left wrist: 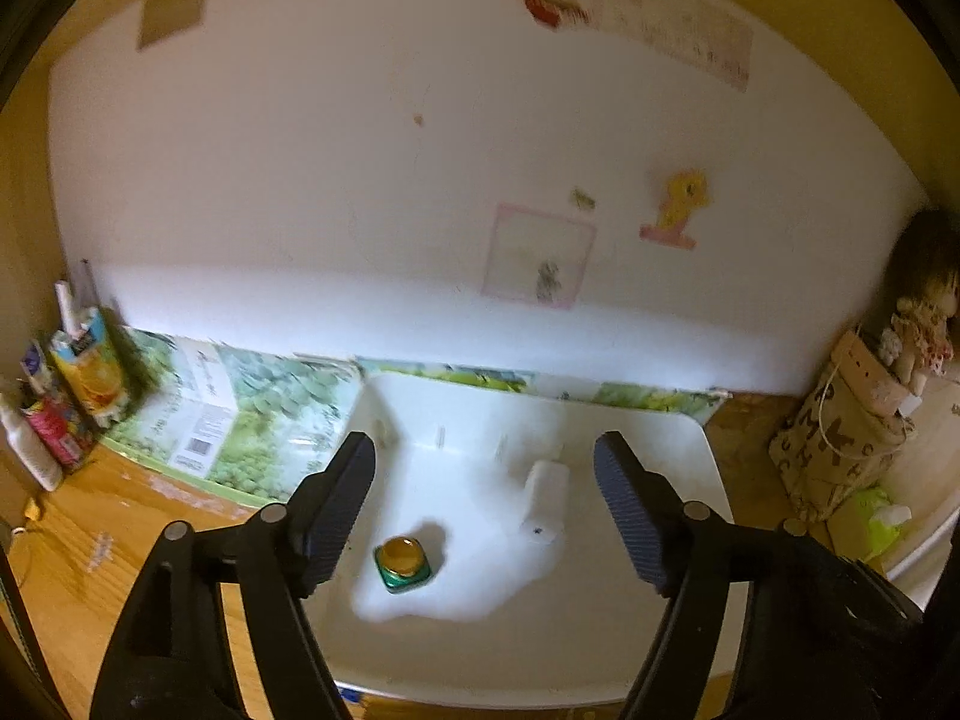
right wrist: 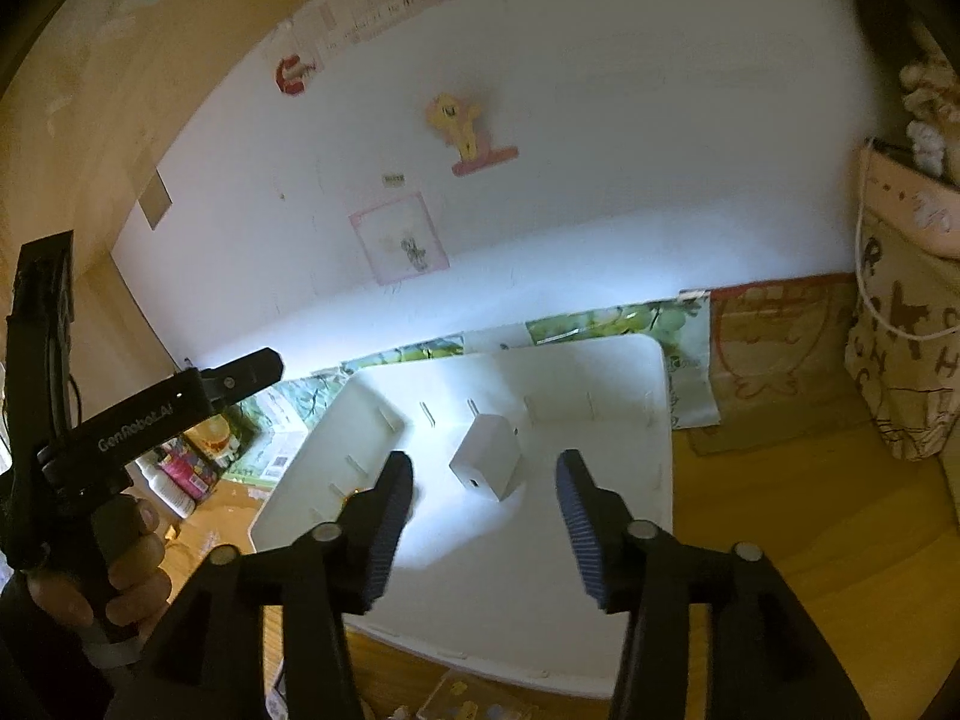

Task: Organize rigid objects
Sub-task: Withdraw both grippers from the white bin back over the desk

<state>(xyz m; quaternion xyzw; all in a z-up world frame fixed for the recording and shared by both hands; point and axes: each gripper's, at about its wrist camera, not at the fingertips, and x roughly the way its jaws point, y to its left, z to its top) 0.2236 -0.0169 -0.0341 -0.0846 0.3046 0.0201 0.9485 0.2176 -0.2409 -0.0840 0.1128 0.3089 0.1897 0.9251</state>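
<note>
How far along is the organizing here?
Done, by the look of it: a white charger and a small green jar with a gold lid already lie in the white tray. In hand: nothing; left gripper and right gripper both hang open above it. Nothing shows what remains.

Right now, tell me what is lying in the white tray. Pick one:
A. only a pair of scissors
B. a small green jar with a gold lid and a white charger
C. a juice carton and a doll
B: the white tray holds the small green jar and the white charger.
</note>
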